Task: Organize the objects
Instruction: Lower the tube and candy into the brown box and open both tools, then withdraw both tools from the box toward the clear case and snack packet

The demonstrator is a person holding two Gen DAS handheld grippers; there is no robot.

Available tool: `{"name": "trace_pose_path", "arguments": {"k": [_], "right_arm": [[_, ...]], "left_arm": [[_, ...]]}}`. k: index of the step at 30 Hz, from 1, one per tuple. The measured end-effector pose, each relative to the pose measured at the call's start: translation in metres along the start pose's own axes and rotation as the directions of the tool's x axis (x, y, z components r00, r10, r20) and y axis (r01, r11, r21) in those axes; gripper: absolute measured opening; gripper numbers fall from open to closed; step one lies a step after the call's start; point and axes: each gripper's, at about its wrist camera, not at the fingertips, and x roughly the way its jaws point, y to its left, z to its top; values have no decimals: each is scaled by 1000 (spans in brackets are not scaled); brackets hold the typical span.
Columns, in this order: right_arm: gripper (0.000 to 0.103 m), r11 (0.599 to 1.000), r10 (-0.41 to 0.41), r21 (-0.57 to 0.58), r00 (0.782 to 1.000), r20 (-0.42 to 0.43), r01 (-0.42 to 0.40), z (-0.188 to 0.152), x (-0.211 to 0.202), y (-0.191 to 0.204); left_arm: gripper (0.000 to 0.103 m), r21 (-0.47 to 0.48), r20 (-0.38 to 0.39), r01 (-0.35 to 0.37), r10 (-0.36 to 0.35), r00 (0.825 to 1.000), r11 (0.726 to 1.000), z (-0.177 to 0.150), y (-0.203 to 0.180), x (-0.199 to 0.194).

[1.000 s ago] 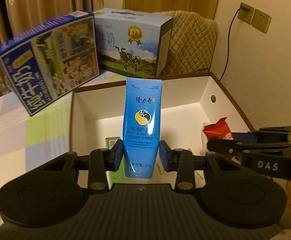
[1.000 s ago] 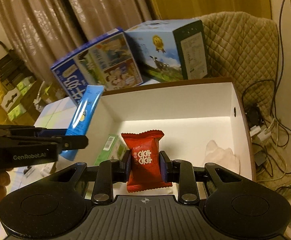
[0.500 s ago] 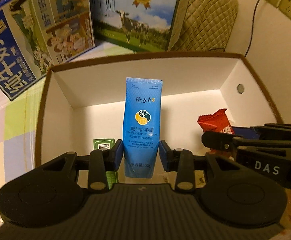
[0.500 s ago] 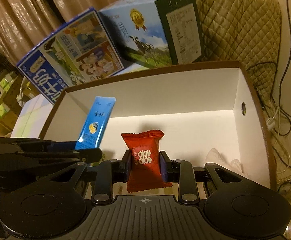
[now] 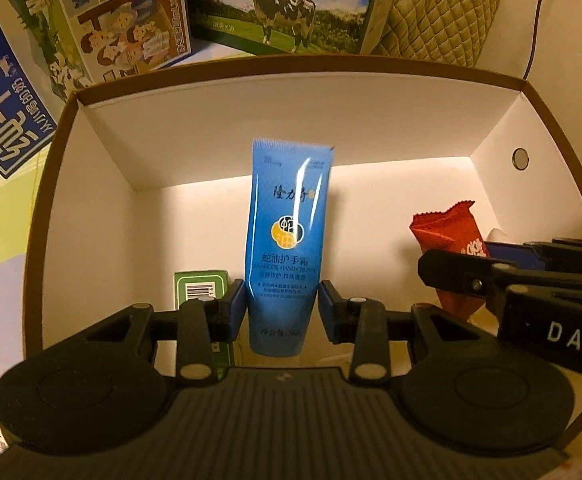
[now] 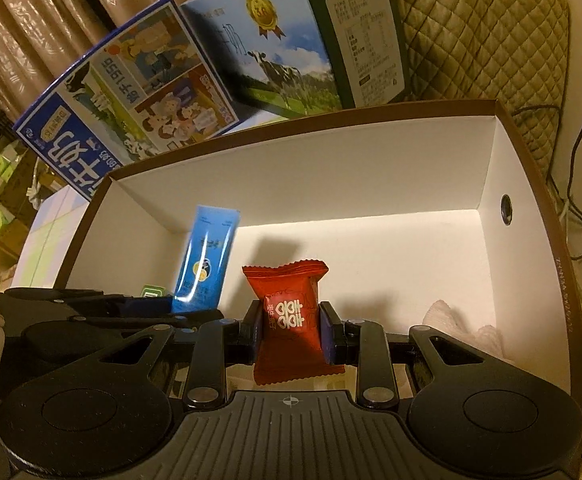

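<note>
So this is the drop-off step as far as I can judge: both grippers are loaded and hanging over the open box [image 5: 531, 92], nothing let go yet.

Left gripper [image 5: 282, 307] is clamped on the tube [image 5: 287, 240], a blue hand cream one. The pads pinch it low on the body, so most of the tube sticks out ahead of the fingers, crimped end pointing away, and the bottom bit pokes back toward the tool. It's straight in the grip, maybe a hair tilted. Below and just left of the left finger there's a green carton [image 5: 199, 286] already lying on the box floor.

Right gripper [image 6: 293, 330] is closed on the red snack pack [image 6: 291, 312], squeezed around its middle, zigzag edge pointing forward. Off to its right, down in the near corner of the box, sits something pale and crumpled [image 6: 463, 320]; can't tell what it is. From the right wrist view the other tool is right next door on the left, tube sticking up over the floor.

Next move, my guess: lower each one closer to the floor, then open the jaws. The tube should go to the bare floor ahead of the left gripper, not on top of the carton. The snack has free floor straight ahead too. Main thing to watch is that the two tools are close together, so one at a time is probably safer.

Milk boxes [image 6: 139, 92] behind the box aren't in play.
</note>
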Motion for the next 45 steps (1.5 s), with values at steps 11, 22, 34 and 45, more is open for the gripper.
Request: {"name": "trace_pose_path", "arguments": {"k": [11, 22, 34, 45], "right_arm": [[30, 997, 37, 66, 998, 49, -40, 4, -2, -4], [51, 1000, -13, 7, 994, 110, 13, -1, -32, 7], [55, 998, -66, 12, 986, 151, 65, -32, -77, 15], [56, 998, -52, 33, 983, 175, 47, -62, -112, 32]], "left_arm": [[42, -10, 49, 5, -5, 999, 1000, 2, 5, -19], [77, 0, 114, -21, 21, 993, 1000, -8, 12, -55], [87, -4, 185, -21, 22, 982, 1000, -32, 16, -106], [87, -40, 214, -18, 26, 976, 999, -66, 21, -145]]}}
